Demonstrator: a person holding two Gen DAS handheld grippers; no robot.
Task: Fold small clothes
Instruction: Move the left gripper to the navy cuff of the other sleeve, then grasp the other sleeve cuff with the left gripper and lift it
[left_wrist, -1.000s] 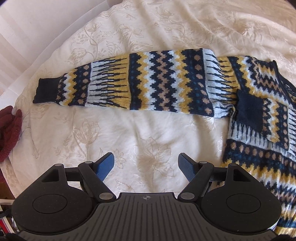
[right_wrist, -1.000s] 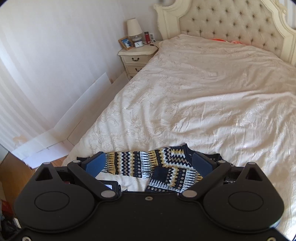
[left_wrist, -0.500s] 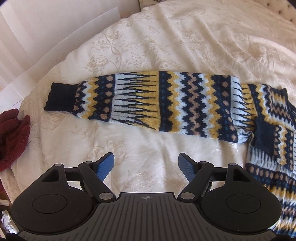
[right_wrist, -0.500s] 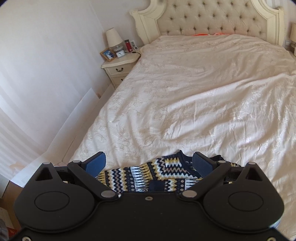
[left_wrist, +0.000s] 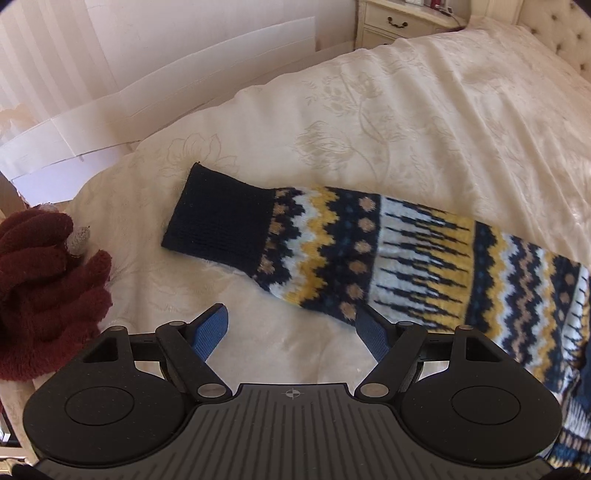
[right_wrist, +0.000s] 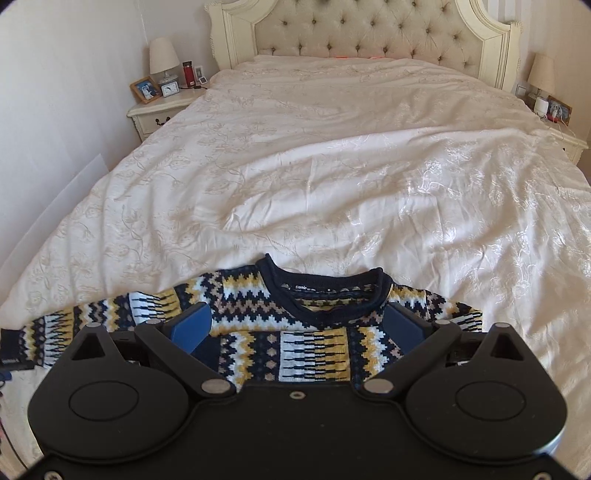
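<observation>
Knit sweater (right_wrist: 295, 332) flat on bedspread (right_wrist: 332, 177)

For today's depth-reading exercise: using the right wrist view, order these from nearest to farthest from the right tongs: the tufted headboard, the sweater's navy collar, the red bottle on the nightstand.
1. Sweater's navy collar: just ahead of the right tongs, near the foot of the bed.
2. Red bottle: far left, on the nightstand beside the bed's head.
3. Tufted headboard: at the very back, slightly beyond the bottle.

Patterned navy-yellow sweater (right_wrist: 295, 332) lies flat on bed, sleeve outstretched
</observation>
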